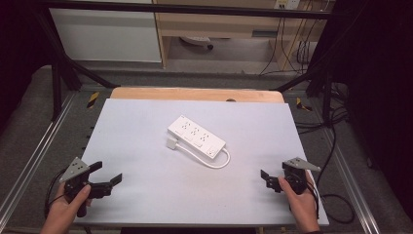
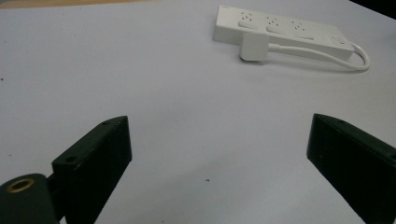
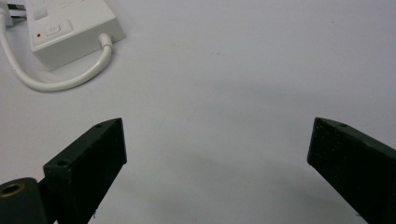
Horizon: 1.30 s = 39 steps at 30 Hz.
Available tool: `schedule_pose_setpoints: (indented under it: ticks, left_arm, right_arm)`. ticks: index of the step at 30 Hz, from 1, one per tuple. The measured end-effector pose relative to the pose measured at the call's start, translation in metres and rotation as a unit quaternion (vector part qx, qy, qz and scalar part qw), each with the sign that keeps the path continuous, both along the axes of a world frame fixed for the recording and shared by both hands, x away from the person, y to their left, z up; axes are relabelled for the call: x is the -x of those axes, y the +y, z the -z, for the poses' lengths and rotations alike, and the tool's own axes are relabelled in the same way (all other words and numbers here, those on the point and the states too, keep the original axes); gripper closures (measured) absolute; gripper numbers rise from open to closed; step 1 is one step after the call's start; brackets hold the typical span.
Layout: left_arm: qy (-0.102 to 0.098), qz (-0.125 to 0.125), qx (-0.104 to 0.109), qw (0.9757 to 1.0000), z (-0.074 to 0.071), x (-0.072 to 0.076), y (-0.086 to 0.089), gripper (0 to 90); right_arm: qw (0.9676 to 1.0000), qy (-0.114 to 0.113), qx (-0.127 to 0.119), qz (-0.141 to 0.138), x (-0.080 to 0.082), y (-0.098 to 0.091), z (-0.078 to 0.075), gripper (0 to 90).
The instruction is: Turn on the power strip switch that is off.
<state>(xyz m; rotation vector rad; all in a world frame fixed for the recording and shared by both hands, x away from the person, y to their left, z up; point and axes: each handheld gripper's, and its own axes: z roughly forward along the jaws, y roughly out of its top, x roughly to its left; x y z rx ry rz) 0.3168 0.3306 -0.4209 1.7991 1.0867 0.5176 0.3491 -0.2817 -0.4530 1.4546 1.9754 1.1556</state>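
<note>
A white power strip [image 1: 196,137] lies diagonally at the middle of the white tabletop [image 1: 146,195]. Its short white cable [image 1: 217,163] loops back along the near side to a white plug [image 1: 172,143] resting against the strip. My left gripper [image 1: 108,171] is held low at the near left corner, open, with nothing between its fingers. My right gripper [image 1: 271,179] is at the near right, also open and holding nothing. In the left gripper view the strip [image 2: 280,32] and plug [image 2: 254,45] lie far ahead of the left gripper [image 2: 219,140]. The right gripper view shows the right gripper [image 3: 217,144] and the strip's switch end [image 3: 70,32].
A wooden board edge [image 1: 195,93] shows beyond the far side of the tabletop. Black frame bars [image 1: 63,68] and metal rails [image 1: 29,161] flank the table. Loose black cables [image 1: 336,195] lie on the floor at the right.
</note>
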Motion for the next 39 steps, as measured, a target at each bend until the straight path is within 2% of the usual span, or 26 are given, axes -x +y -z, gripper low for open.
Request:
schedule_pose_setpoints:
  ticks: [9, 21, 25, 31, 37, 39]
  left_arm:
    - [0.003, 0.005, 0.0, 1.0, 0.0, 0.0, -0.001, 6.7]
    - [0.003, 0.009, -0.001, 0.9999, 0.001, 0.0, -0.002, 6.6]
    - [0.003, 0.009, -0.001, 1.0, 0.001, 0.0, -0.001, 6.6]
    - [0.003, 0.01, -0.002, 0.9999, 0.0, 0.0, -0.001, 6.6]
    - [0.008, 0.01, -0.003, 0.9999, 0.002, -0.001, -0.001, 6.6]
    - [0.011, 0.01, -0.004, 0.9999, 0.003, -0.001, -0.001, 6.6]
  right_arm:
    - [0.9999, -0.011, -0.005, -0.002, -0.002, -0.001, -0.001, 4.9]
    - [0.9999, -0.003, -0.012, -0.005, -0.003, -0.001, -0.007, 3.6]
    - [0.9998, -0.015, -0.011, -0.011, -0.003, 0.0, -0.012, 3.6]
    - [0.999, -0.031, -0.008, -0.033, -0.004, 0.004, -0.016, 3.5]
    - [0.9985, -0.021, -0.008, -0.05, -0.008, 0.009, -0.016, 3.6]
    - [0.9978, -0.019, -0.022, -0.059, -0.01, 0.011, -0.018, 3.5]
